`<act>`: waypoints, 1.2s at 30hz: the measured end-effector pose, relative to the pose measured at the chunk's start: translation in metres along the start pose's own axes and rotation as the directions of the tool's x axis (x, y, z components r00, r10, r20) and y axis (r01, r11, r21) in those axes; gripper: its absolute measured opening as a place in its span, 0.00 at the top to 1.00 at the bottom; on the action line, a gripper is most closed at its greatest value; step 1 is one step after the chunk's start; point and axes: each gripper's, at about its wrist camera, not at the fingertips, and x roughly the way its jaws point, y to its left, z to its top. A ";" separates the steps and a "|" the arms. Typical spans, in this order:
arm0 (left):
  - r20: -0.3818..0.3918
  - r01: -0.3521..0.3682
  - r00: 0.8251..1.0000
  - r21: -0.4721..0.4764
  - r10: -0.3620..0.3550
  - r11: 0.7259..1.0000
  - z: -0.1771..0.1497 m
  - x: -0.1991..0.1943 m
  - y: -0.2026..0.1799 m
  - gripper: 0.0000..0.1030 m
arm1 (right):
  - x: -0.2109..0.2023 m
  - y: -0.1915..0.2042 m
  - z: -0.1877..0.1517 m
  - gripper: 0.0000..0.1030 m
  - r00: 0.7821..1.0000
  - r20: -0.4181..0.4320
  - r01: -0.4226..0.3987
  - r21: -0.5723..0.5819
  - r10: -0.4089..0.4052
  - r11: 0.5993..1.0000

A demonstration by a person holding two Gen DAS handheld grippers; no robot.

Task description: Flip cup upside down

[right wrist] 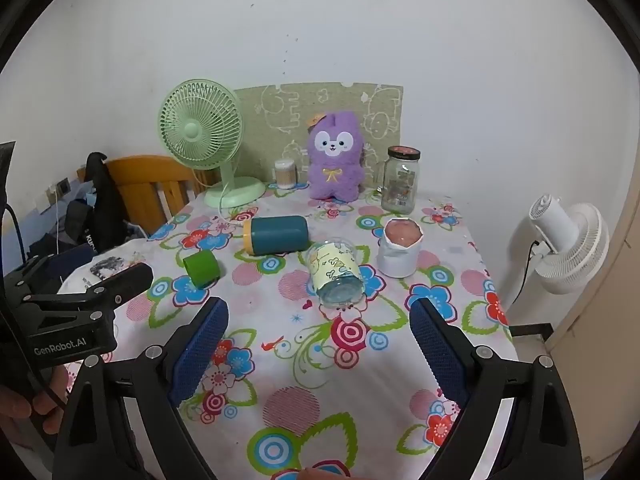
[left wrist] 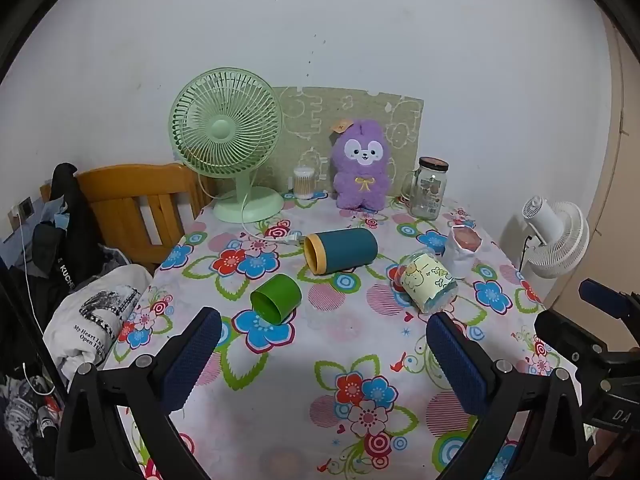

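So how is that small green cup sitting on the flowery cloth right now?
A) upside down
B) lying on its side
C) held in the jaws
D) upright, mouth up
B: the green cup lies on its side on the tablecloth, its open mouth visible and facing the camera in the left wrist view, untouched.

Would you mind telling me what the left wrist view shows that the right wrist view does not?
Only the left wrist view shows the green cup's open mouth and the right gripper from outside. Only the right wrist view shows the left gripper from outside, with a GenRobot.AI label. Both show the teal cup and clear printed cup lying on the floral tablecloth, and open jaws.
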 end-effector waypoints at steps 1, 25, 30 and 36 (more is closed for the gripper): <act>0.001 0.002 1.000 -0.001 -0.002 1.000 0.000 0.000 0.000 0.00 | 0.000 0.000 0.000 0.09 1.000 0.001 0.001 -0.003 -0.001 1.000; 0.014 -0.002 1.000 0.007 0.002 1.000 0.001 -0.006 -0.009 0.00 | -0.005 0.002 0.002 0.09 1.000 0.000 -0.016 -0.009 0.016 1.000; 0.014 -0.002 1.000 0.007 0.002 1.000 0.001 -0.007 -0.009 0.00 | -0.003 0.002 0.001 0.09 1.000 -0.005 -0.020 -0.007 0.020 1.000; 0.012 -0.003 1.000 0.008 0.003 1.000 0.001 -0.007 -0.009 0.00 | 0.001 0.001 0.000 0.09 1.000 -0.014 -0.022 -0.006 0.022 1.000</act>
